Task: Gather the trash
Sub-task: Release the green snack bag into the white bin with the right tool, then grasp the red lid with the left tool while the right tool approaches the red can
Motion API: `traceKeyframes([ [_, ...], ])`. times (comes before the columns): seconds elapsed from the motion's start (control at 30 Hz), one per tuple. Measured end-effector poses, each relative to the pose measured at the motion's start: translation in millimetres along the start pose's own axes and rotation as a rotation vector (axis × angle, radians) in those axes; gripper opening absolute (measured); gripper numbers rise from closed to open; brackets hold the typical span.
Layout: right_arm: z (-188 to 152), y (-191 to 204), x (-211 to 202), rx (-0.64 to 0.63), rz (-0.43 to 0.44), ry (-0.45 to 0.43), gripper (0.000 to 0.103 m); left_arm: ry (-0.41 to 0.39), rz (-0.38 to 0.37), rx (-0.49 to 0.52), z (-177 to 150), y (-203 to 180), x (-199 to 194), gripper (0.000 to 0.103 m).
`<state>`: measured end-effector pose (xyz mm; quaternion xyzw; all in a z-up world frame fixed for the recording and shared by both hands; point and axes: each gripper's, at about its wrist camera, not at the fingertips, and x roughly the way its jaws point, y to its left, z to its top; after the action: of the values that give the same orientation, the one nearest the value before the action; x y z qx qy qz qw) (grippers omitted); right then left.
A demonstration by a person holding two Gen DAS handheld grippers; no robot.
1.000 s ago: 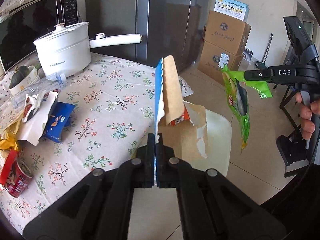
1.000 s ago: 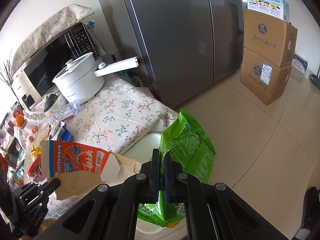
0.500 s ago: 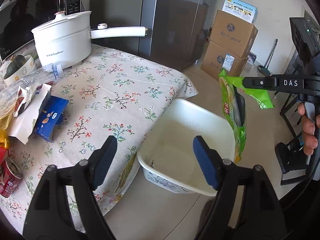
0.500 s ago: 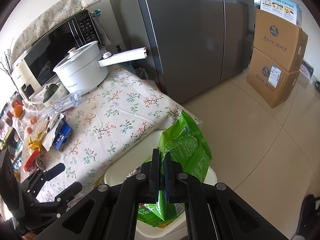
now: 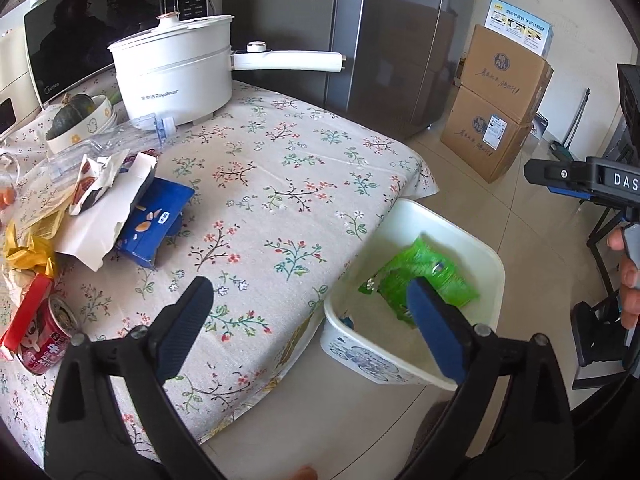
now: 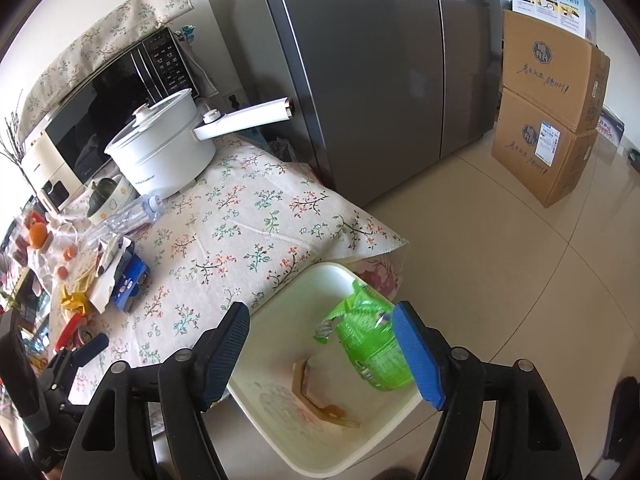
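Left gripper (image 5: 308, 320) and right gripper (image 6: 322, 342), both empty, jaws opening; crumpled green snack bag (image 6: 370, 342) lies in white plastic bin (image 6: 280, 308), lower centre.

Floral-clothed surface (image 5: 280, 184): white pot (image 5: 176, 68) upper left, blue box (image 5: 156, 228) and red can (image 5: 44, 340) at left; white bin (image 5: 472, 240) on the floor (image 6: 500, 240), lower right.

Left gripper (image 5: 308, 316) angled downward, jaws opening wide, nothing between the blue pads (image 5: 434, 328). Right gripper (image 6: 322, 344) likewise tilted down, jaws opening and empty, its black body also seen from the left wrist view with bare fingers (image 5: 630, 280) curled around the handle.
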<state>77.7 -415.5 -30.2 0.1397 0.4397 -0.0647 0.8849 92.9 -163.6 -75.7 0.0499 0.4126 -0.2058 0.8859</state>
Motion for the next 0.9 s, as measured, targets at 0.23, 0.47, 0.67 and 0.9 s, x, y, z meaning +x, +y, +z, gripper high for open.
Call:
traceKeyframes([
  [0.23,2.5,5.0,1.0,0.003,0.001,0.001,0.081,-0.005,0.047,-0.031,0.8,21.6,-8.8,0.099],
  [0.47,5.6,24.3,6.0,-0.022,0.007,0.005,0.083,-0.015,0.114,-0.066,-2.4,51.4,-21.1,0.099],
  [0.67,8.3,50.7,11.9,-0.053,0.027,0.009,0.083,-0.020,0.161,-0.124,-9.5,85.8,-34.2,0.099],
  [0.9,8.9,84.5,19.2,-0.091,0.052,0.016,0.083,-0.022,0.217,-0.188,-19.5,130.8,-48.3,0.099],
])
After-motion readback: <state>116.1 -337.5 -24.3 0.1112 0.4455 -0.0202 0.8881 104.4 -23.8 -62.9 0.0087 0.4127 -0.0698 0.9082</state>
